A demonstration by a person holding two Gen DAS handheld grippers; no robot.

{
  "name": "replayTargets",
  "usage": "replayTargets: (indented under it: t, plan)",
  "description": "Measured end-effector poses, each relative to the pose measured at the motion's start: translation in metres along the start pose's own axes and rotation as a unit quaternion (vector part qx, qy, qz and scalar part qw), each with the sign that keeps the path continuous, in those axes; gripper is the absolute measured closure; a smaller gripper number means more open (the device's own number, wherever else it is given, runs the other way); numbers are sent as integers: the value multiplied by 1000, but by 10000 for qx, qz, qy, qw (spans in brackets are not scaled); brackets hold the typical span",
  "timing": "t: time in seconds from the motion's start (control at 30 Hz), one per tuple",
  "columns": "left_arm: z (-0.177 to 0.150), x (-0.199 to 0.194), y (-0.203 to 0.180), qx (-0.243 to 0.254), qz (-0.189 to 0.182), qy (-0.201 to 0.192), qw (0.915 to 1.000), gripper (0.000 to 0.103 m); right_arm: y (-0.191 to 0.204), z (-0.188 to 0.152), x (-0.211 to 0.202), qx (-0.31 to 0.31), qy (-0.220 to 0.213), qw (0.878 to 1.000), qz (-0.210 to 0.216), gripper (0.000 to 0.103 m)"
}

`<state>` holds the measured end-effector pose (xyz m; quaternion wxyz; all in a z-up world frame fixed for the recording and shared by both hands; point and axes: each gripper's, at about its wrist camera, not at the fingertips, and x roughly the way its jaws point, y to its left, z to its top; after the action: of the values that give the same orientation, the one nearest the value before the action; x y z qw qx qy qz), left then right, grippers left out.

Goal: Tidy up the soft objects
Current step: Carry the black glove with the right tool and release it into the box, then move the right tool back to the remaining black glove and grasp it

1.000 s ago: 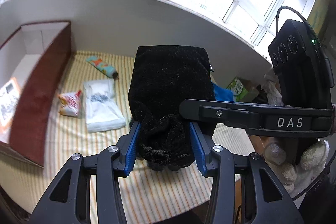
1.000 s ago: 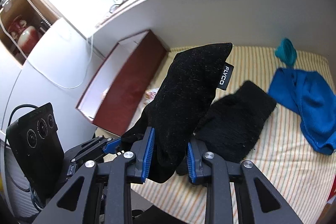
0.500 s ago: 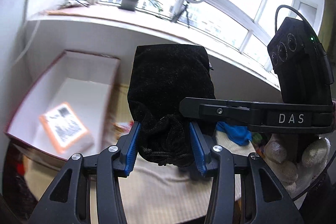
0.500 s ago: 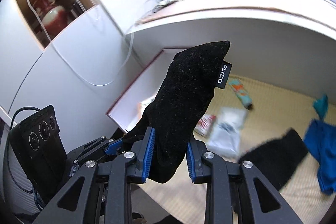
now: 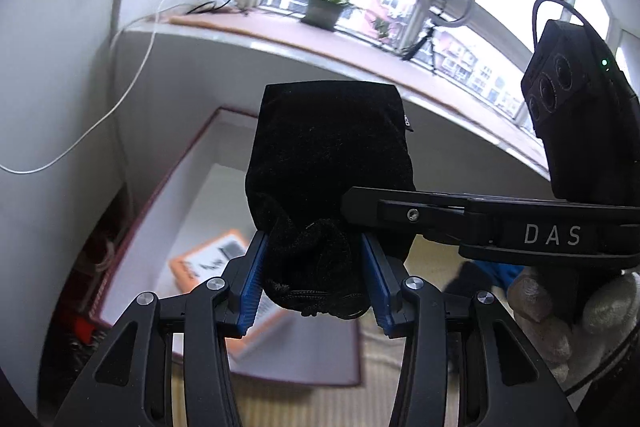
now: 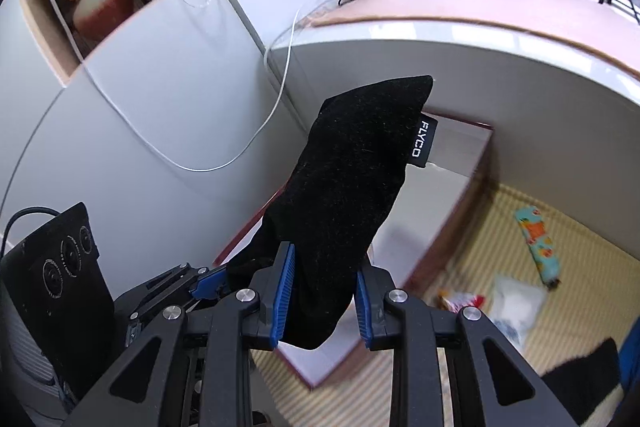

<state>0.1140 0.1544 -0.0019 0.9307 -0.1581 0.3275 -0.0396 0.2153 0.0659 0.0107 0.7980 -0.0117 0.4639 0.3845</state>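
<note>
**Black pouch carried by both grippers above the open box**

A black velvety drawstring pouch (image 5: pixel 328 167) is held in the air between the two grippers. Its gathered, corded mouth is pinched between the blue pads of the left gripper (image 5: pixel 314 277), whose jaws are closed on the bunched fabric. In the right wrist view, the same pouch (image 6: pixel 352 179) is clamped lower down its body by the right gripper (image 6: pixel 320 301), the blue pads pressing into the cloth from both sides; a small black side tag with white lettering (image 6: pixel 424 143) is seen near the pouch's upper end. The right gripper's black arm, marked with white letters, is seen crossing the left view just in front of the pouch, with a white knitted glove (image 5: pixel 560 311) gripping its handle.

Beneath and behind the pouch, a shallow rectangular box with dark red walls and a white inside (image 5: pixel 188 195) is seen, and an orange-edged printed card (image 5: pixel 212 259) is lying in it. The box is set on a yellow striped mat (image 6: pixel 520 347). On the mat, well apart from the pouch, a white plastic packet (image 6: pixel 516 303), a small red-and-white snack packet (image 6: pixel 460 301), a teal patterned tube-shaped item (image 6: pixel 538 239) and a flat piece of black cloth (image 6: pixel 584 383) are seen, all blurred. A potted green plant (image 5: pixel 326 7) is placed on the windowsill.
</note>
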Motion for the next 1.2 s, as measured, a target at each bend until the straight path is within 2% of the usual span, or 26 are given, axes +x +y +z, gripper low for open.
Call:
replayTargets:
  t: [0.33, 0.4, 0.43, 0.47, 0.53, 0.57, 0.63, 0.77, 0.97, 1.2]
  plan:
    - [4, 25, 32, -359, 154, 289, 9988, 59, -8, 25, 54, 63, 212, 9997, -98, 77]
    - [4, 31, 36, -388, 243, 452, 9979, 59, -8, 29, 59, 62, 260, 9995, -156, 62]
    - [3, 32, 39, -387, 267, 515, 9976, 58, -9, 31, 60, 101, 231, 9995, -170, 47]
    - [2, 32, 42, -400, 316, 545, 9972, 57, -9, 33, 58, 135, 156, 9996, -192, 40]
    - [-1, 32, 49, -445, 405, 564, 9966, 54, -8, 35, 54, 120, -13, 9996, -265, 40]
    - [-3, 30, 51, -491, 415, 577, 9963, 49, -6, 37, 53, 90, -32, 9995, -300, 39]
    - [-5, 29, 57, -621, 397, 593, 9955, 47, -5, 39, 52, 38, -34, 9992, -403, 39]
    - [-6, 28, 57, -663, 388, 572, 9954, 47, -1, 39, 48, -128, -115, 9976, -668, 38]
    - [4, 23, 49, -534, 352, 453, 9969, 47, -5, 38, 39, -62, -226, 9971, -722, 38]
    - [7, 6, 38, -483, 292, 251, 9981, 47, -10, 27, 7, -59, -437, 9972, -598, 38]
